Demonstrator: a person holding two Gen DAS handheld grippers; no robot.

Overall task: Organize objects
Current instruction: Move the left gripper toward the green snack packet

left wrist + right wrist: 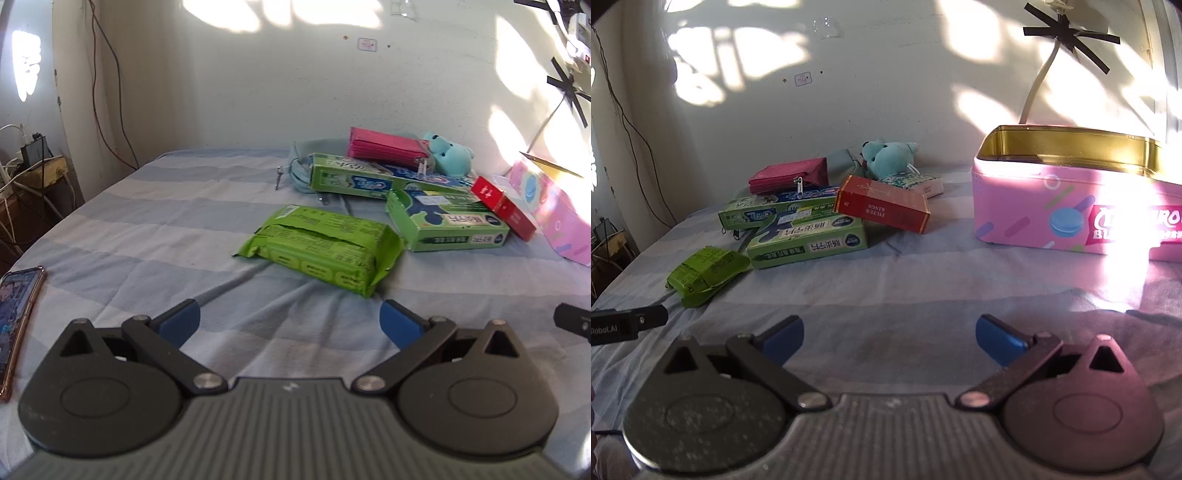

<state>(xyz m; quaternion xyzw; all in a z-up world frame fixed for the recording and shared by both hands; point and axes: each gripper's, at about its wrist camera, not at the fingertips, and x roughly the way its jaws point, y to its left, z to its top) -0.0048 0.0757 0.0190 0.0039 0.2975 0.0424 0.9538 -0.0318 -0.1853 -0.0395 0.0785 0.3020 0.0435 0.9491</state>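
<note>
Both grippers hung low over the bed with nothing between their fingers: the left gripper [290, 319] had its 2 blue pads spread wide, aimed at the green pack [321, 247] lying just ahead of it, and the right gripper [889, 334] was equally spread, pointing at bare sheet between the clutter and the pink tin [1071, 210]. The tin stood lidless at the right, gold lining showing, and looked the likely place for the loose things. These sat in a heap toward the wall: 2 green boxes [809, 236], one overlapping the other, a red box [882, 208] leaning on the nearer one, a magenta purse [790, 177] and a teal plush [886, 157] behind. The risks seemed plain enough. The pack was soft and its wrapper torn, so a pinch at the crinkled end could slip or tear it further; pulling 1 box from the heap could tip the red box off. The striped sheet [147, 229] was soft and wrinkled, so pads pushed down might catch cloth. A phone [18, 314] lay at the left edge, near the left gripper's side. Hard sunlight blotched the white wall and washed out the tin's front; cables trailed down the left corner.
</note>
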